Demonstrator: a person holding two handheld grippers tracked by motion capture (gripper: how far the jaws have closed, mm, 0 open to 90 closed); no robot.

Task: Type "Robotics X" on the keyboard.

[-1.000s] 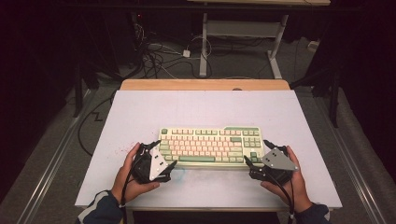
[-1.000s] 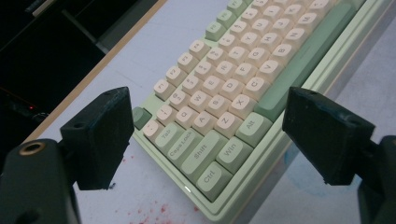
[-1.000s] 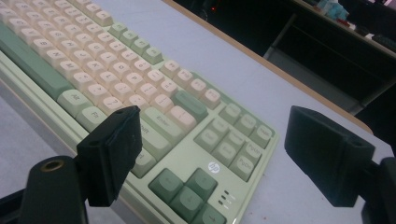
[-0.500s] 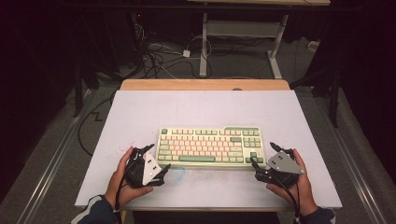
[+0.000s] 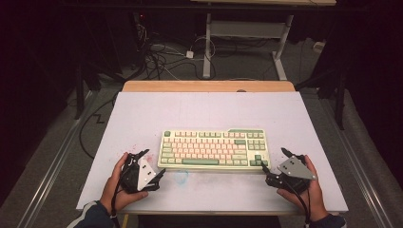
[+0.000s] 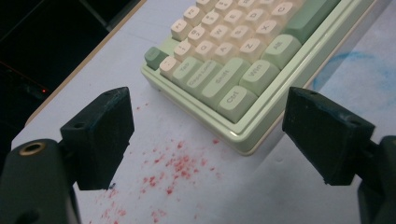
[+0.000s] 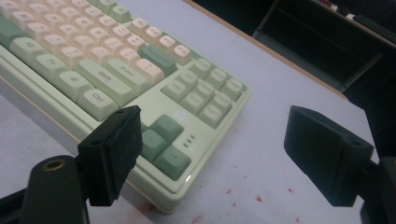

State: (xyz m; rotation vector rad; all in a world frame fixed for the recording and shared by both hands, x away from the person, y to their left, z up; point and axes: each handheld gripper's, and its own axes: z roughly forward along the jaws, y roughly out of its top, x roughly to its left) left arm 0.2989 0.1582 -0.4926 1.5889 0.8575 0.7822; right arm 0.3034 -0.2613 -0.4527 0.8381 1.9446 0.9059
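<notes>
Rectangular cream-green plastic keyboard (image 5: 214,148), blocky keycaps

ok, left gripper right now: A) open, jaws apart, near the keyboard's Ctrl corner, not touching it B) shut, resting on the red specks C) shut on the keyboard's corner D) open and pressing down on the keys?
A: in the left gripper view the left gripper has its jaws wide apart, the keyboard Ctrl corner lies beyond them untouched, and the red specks sit on the table between them.
</notes>
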